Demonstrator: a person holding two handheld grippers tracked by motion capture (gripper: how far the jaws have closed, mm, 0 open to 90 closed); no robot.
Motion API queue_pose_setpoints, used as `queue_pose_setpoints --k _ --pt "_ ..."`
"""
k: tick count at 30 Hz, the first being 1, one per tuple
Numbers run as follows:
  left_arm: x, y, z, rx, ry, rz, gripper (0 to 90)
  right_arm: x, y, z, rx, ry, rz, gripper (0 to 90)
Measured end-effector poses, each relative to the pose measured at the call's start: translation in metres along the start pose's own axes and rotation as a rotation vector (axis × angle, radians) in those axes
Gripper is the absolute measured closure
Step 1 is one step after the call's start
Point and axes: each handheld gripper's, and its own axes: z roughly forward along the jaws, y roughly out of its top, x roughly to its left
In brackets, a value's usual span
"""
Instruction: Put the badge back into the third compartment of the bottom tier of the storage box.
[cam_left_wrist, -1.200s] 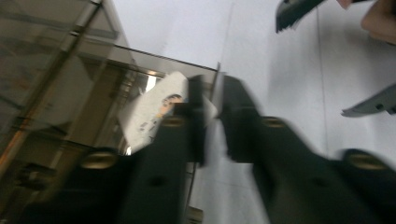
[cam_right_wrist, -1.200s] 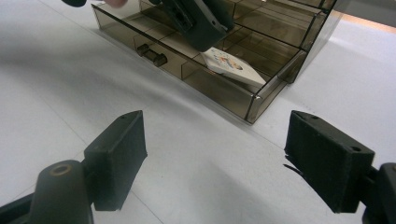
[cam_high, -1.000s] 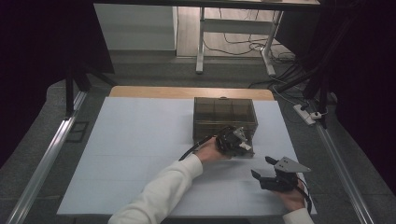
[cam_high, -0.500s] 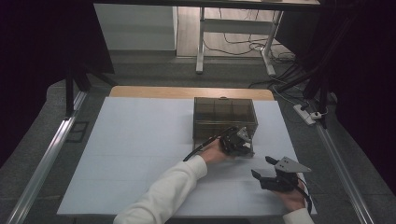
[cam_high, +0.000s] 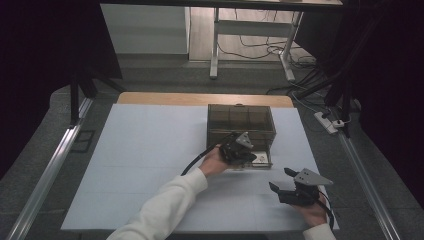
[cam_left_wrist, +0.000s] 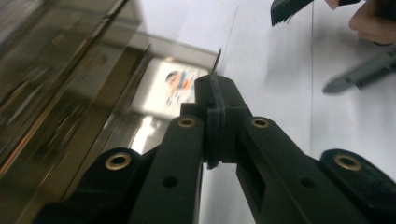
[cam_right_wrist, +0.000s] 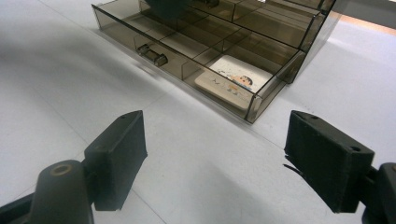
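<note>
**Drawer stands open, left tool at its front**

I hold the left gripper (cam_high: 246, 156) with its jaws pressed together on nothing, hovering at the pulled-out drawer (cam_right_wrist: 187, 70) of the smoky plastic organiser box (cam_high: 241, 122) on the white table (cam_high: 150, 150). A small printed card (cam_right_wrist: 229, 81) lies in the drawer's end compartment. My right gripper (cam_high: 286, 186) waits near the table's front edge, jaws spread wide, empty, facing the drawer.
</note>
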Motion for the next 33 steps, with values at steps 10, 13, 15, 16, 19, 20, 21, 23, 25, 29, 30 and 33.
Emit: queue_pose_setpoints --k 10,13,15,16,19,20,21,23,25,29,30,33 --pt "0.003 -0.051 -0.07 -0.064 0.074 -0.1 75.2 0.0 0.0 0.001 0.013 -0.011 -0.001 20.5" --pt "0.002 -0.063 -0.086 -0.089 0.078 -0.121 69.7 0.0 0.0 0.001 0.017 -0.013 -0.004 20.5" --pt "-0.001 -0.07 -0.095 -0.096 0.086 -0.126 64.6 0.001 0.0 0.002 0.016 -0.014 -0.003 20.5" --pt "-0.002 -0.073 -0.1 -0.097 0.096 -0.127 60.9 0.001 0.0 0.001 0.017 -0.015 -0.001 20.5" --pt "-0.006 -0.083 -0.111 -0.102 0.115 -0.145 51.7 0.001 0.0 0.002 0.019 -0.015 -0.002 20.5" --pt "-0.007 -0.087 -0.115 -0.103 0.123 -0.153 49.0 0.001 0.0 0.002 0.02 -0.015 -0.001 20.5" --pt "-0.008 -0.09 -0.119 -0.107 0.132 -0.163 46.9 0.001 0.0 0.002 0.021 -0.015 -0.001 20.5" --pt "-0.009 -0.098 -0.126 -0.107 0.145 -0.181 43.6 0.001 0.0 0.002 0.021 -0.016 -0.001 20.5" --pt "-0.011 -0.107 -0.133 -0.102 0.169 -0.195 40.4 0.001 0.0 0.002 0.021 -0.016 -0.003 20.5" --pt "-0.016 -0.129 -0.147 -0.11 0.177 -0.235 36.9 0.0 0.0 0.002 0.02 -0.018 -0.003 20.5" --pt "-0.017 -0.135 -0.152 -0.118 0.181 -0.247 36.7 0.0 0.0 0.002 0.022 -0.019 -0.005 20.5" --pt "-0.02 -0.153 -0.162 -0.118 0.214 -0.272 35.8 0.0 0.0 0.002 0.022 -0.017 -0.005 20.5"
